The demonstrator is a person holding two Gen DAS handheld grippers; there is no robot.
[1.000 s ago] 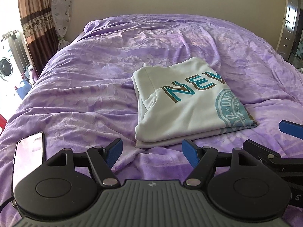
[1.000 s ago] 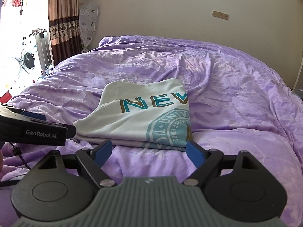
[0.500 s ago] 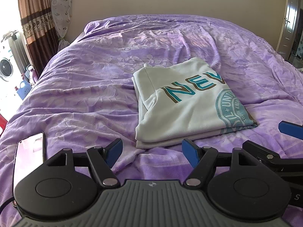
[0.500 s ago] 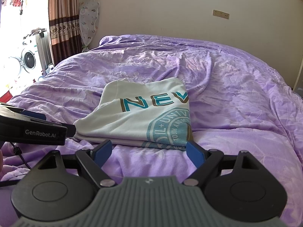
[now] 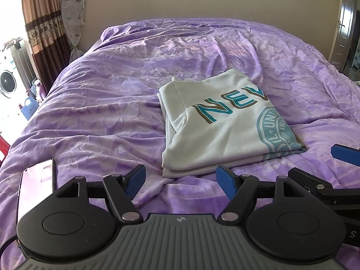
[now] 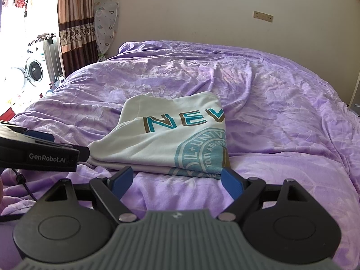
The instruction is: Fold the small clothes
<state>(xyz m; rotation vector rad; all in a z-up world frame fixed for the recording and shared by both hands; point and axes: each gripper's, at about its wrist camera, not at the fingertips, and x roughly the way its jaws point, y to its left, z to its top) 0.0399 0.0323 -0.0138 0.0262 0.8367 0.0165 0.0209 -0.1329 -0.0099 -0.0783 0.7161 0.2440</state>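
Garment: the cream cotton T-shirt with teal and brown lettering (image 5: 225, 132) is lying as a neat flat rectangle of several layers in the middle of the bed; it is looking already folded, I judge.
Left gripper: the black left gripper with blue pads (image 5: 180, 180) is hovering just before the near edge of the shirt, its jaws standing wide apart and holding nothing.
Right gripper: the black right gripper with blue pads (image 6: 176, 183) is also spread open and empty, near the shirt's printed corner, probably because the fold is needing no more grip.
Bed cover: the wrinkled purple plush blanket (image 5: 101, 112) is serving as the soft work surface.
Phone: a slim smartphone (image 5: 36, 184) is lying at the left, well apart from the shirt.
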